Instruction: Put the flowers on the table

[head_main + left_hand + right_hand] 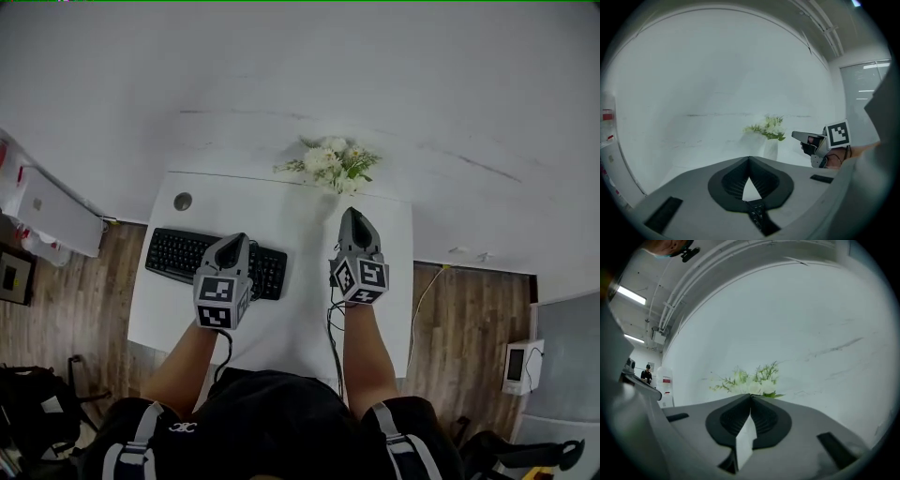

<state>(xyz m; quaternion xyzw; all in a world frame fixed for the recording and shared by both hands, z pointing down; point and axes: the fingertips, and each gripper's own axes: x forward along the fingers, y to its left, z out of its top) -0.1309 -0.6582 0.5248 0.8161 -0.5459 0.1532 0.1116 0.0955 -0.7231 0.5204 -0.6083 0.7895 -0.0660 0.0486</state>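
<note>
A bunch of white flowers [332, 165] with green leaves stands in a white vase at the far edge of the white table [302, 281], against the wall. The left gripper view shows the flowers [768, 127] ahead and the vase [770, 149] under them. In the right gripper view the flowers [751, 380] rise just beyond the jaw tips. My right gripper [353, 217] hovers over the table a short way in front of the vase, jaws shut with nothing between them. My left gripper [234, 246] sits above the keyboard, its jaws meeting at the tips, empty.
A black keyboard [180, 253] lies on the table's left half, with a round grommet [183, 202] behind it. A black cable [332, 328] runs off the near edge. A white cabinet [47, 211] stands at the left, wooden floor on both sides.
</note>
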